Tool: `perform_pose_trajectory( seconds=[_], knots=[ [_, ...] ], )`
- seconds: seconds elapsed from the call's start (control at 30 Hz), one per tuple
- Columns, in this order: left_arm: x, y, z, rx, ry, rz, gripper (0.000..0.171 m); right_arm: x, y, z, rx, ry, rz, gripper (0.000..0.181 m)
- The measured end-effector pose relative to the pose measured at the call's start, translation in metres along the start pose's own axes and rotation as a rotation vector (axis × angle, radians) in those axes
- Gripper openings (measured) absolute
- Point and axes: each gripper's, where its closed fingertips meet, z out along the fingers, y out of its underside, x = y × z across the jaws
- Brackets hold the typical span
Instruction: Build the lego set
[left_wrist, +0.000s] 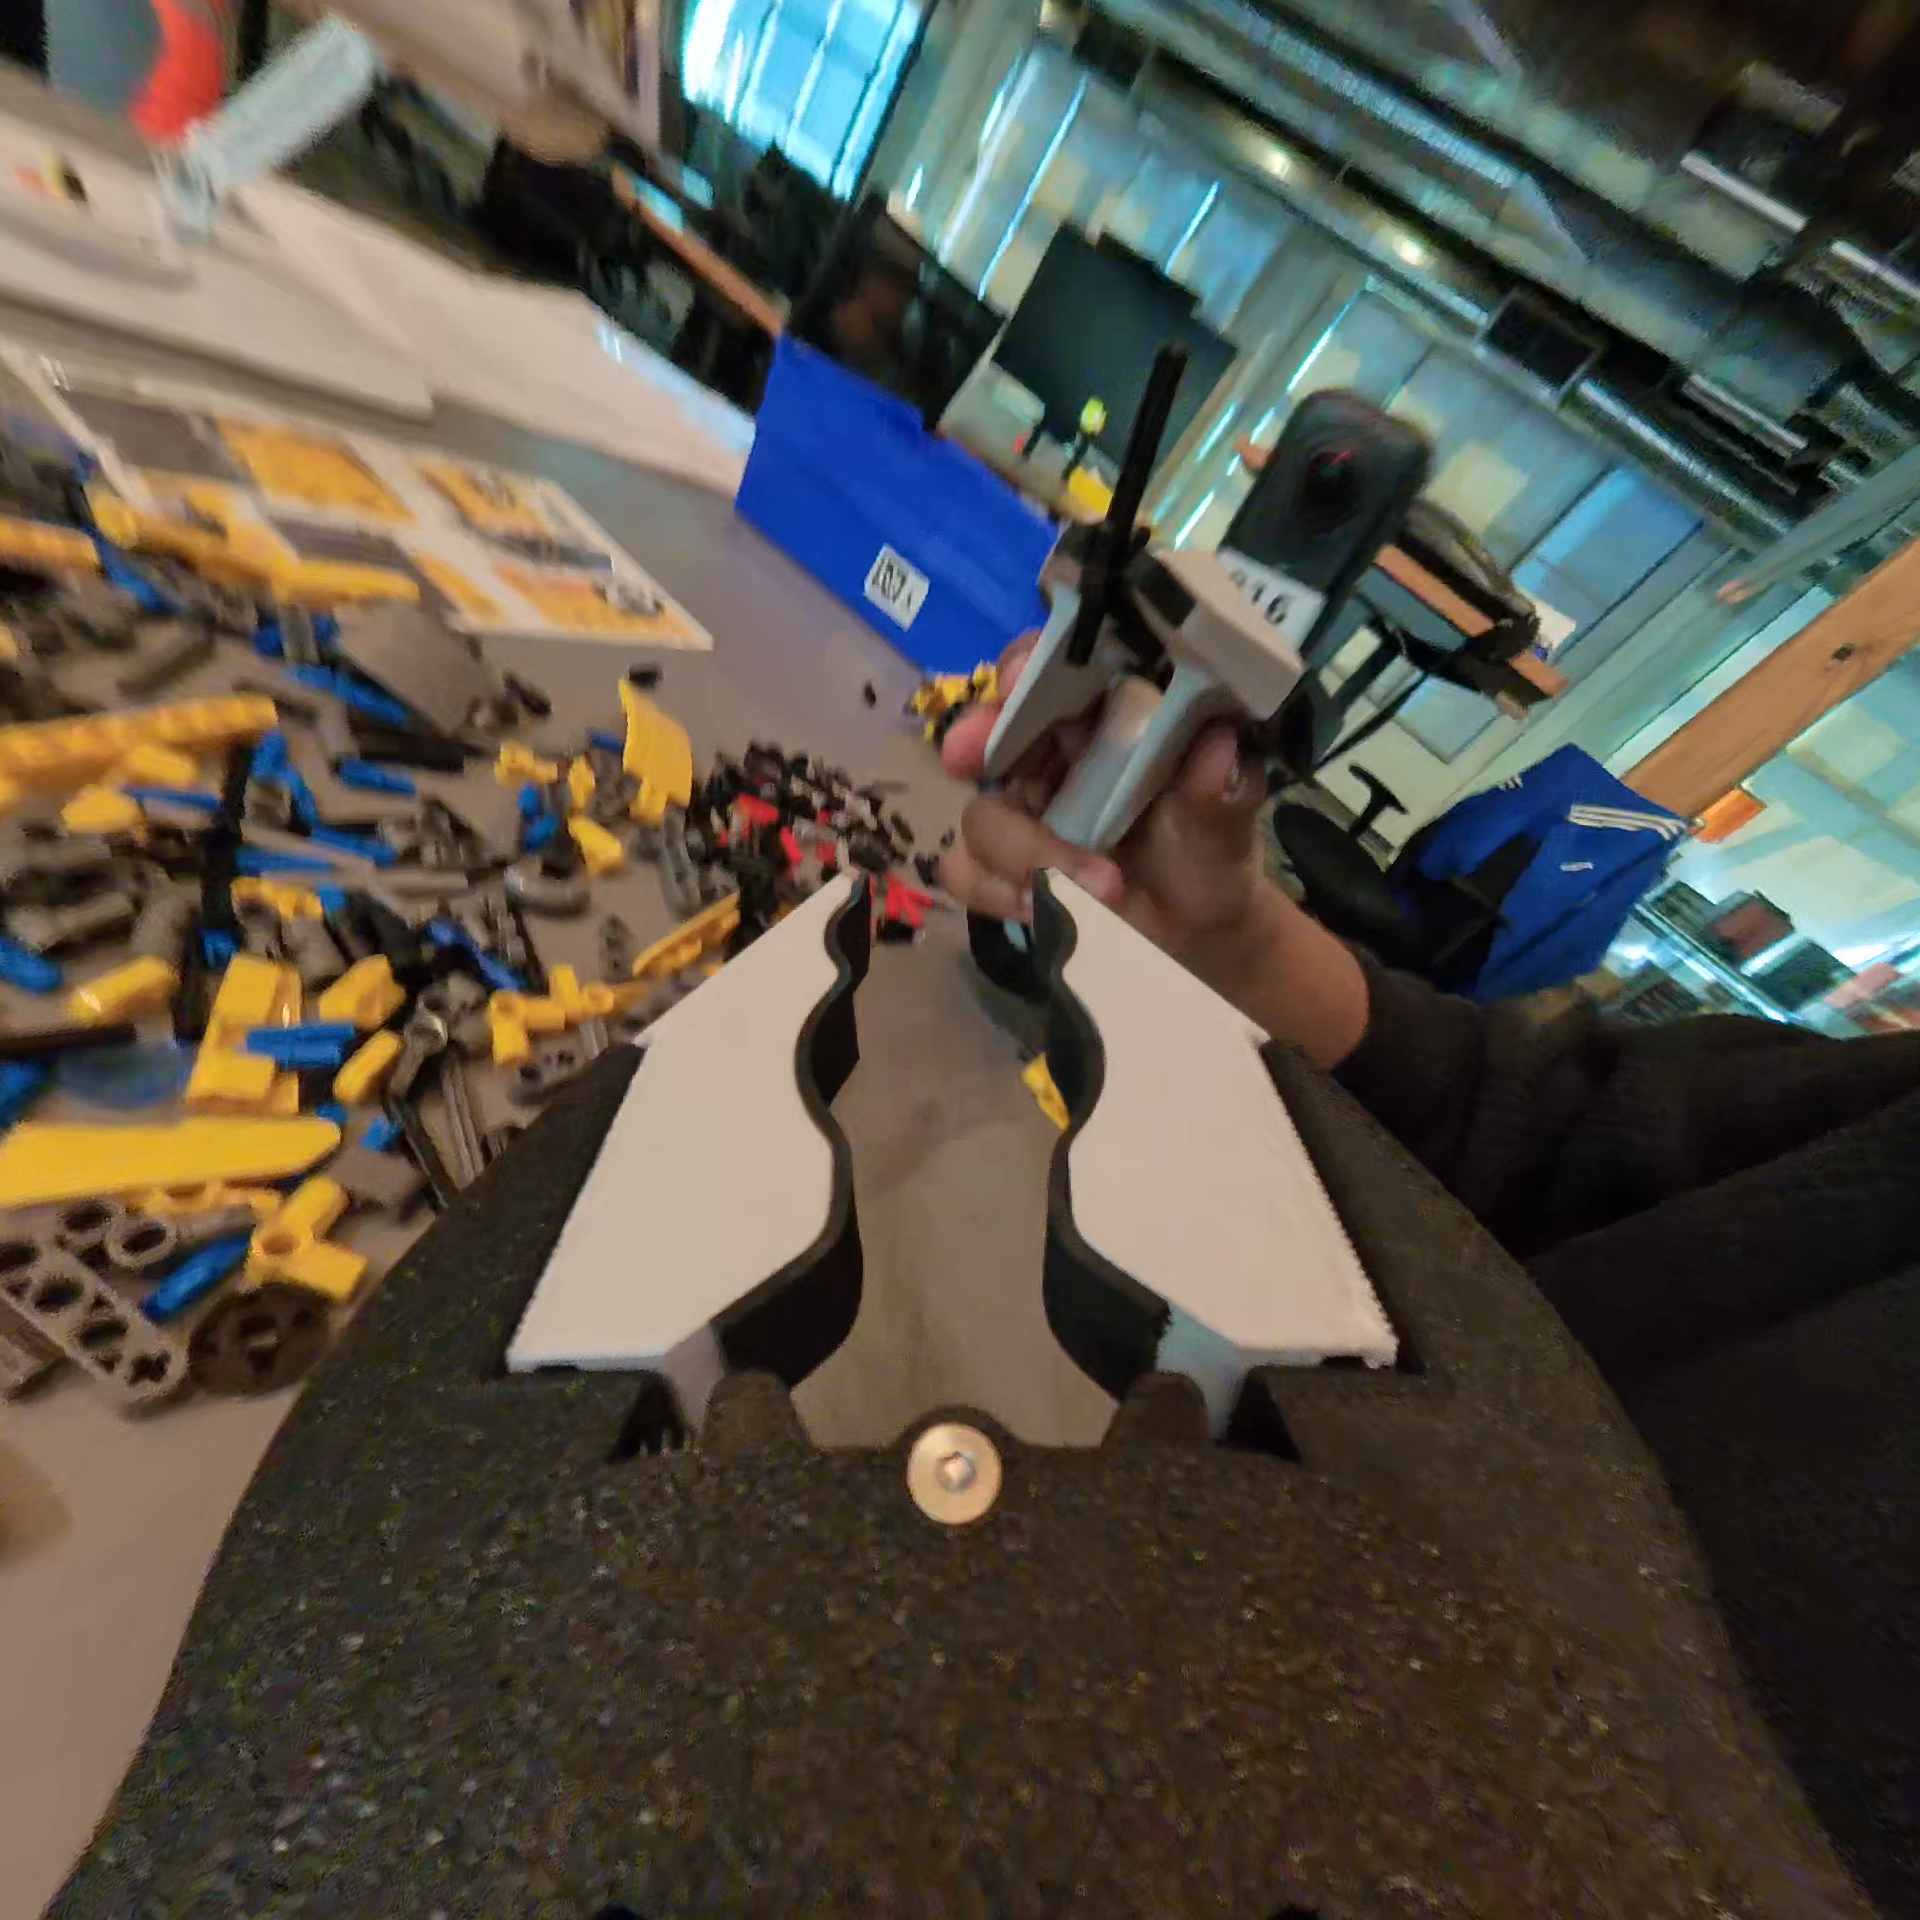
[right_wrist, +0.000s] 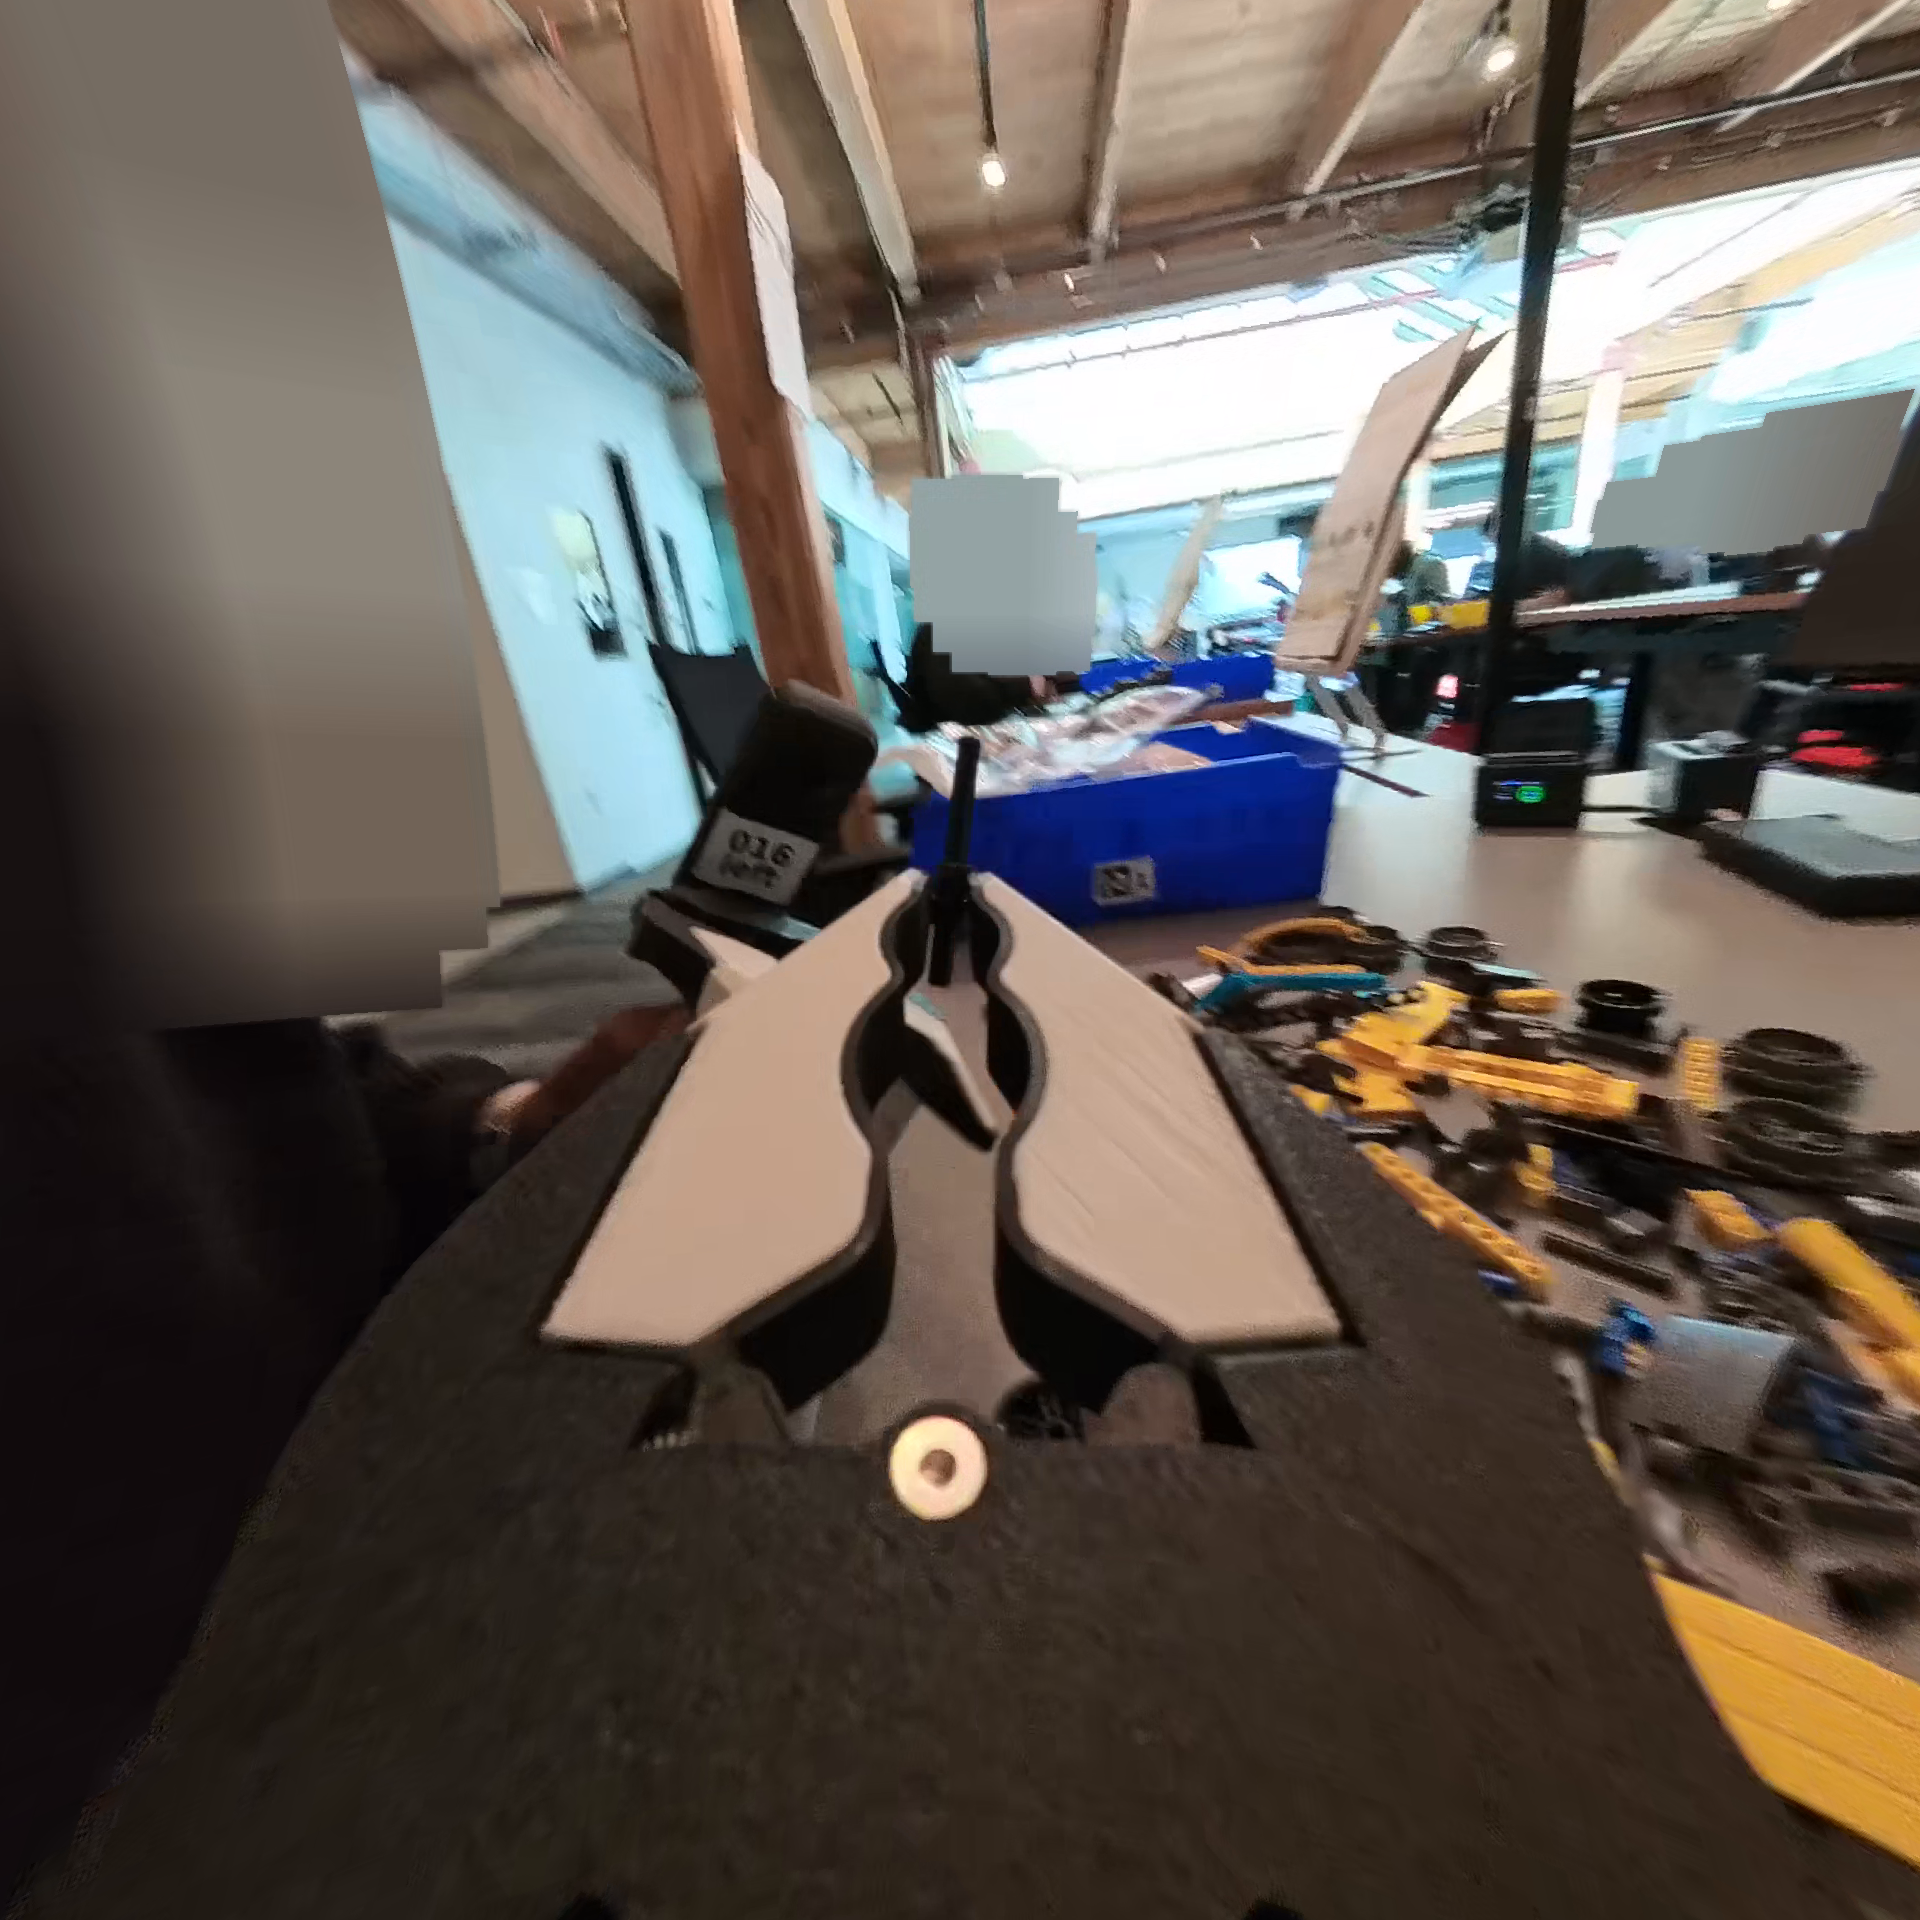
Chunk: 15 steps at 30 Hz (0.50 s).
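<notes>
A: What is the right gripper (right_wrist: 940, 914) holding?

B: A thin black rod (right_wrist: 954, 862). The jaws are clamped on its lower part, and the rest sticks up past the tips, raised above the table (right_wrist: 1507, 883). Seen from the left, the same rod (left_wrist: 1127, 499) stands up from that gripper (left_wrist: 1101, 603), which a hand (left_wrist: 1101, 831) grips by the handle.

A: And the left gripper (left_wrist: 951, 883)?

B: Jaws apart, holding nothing, low over the grey table (left_wrist: 935, 1195). Nearest its tips are small red and black pieces (left_wrist: 821, 821).

A: How should that rod be handled?

B: I would say a firm, steady pinch, since a thin rod held near one end could easily swivel.

A: What lies around?

B: Yellow, blue and black building pieces (left_wrist: 260, 987) spread to the left, printed sheets (left_wrist: 499, 540) beyond them, and a blue bin (left_wrist: 883, 520) farther off.

A: Anything unclear?

B: Motion blur smears the far pieces. The rod's lower end sits between the fingers, so its full length is hidden.
</notes>
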Motion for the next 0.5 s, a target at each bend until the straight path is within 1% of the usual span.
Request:
perform_pose_trajectory(
  seconds=[0.1,0.23,0.37,0.5],
  knots=[
    [0.005,-0.016,-0.003,0.083,-0.034,0.118,0.031,0.001,-0.009,-0.004,0.059,-0.036,0.111,0.006],
    [0.008,-0.025,-0.002,0.122,-0.076,0.207,0.030,0.005,-0.012,-0.007,0.076,-0.035,0.132,0.007],
    [0.015,-0.030,0.000,0.131,-0.058,0.242,0.030,0.001,-0.012,-0.006,0.074,-0.056,0.135,0.007],
    [0.020,-0.031,0.006,0.089,-0.040,0.269,0.027,-0.004,-0.012,-0.004,0.071,-0.073,0.130,0.007]
  ],
)
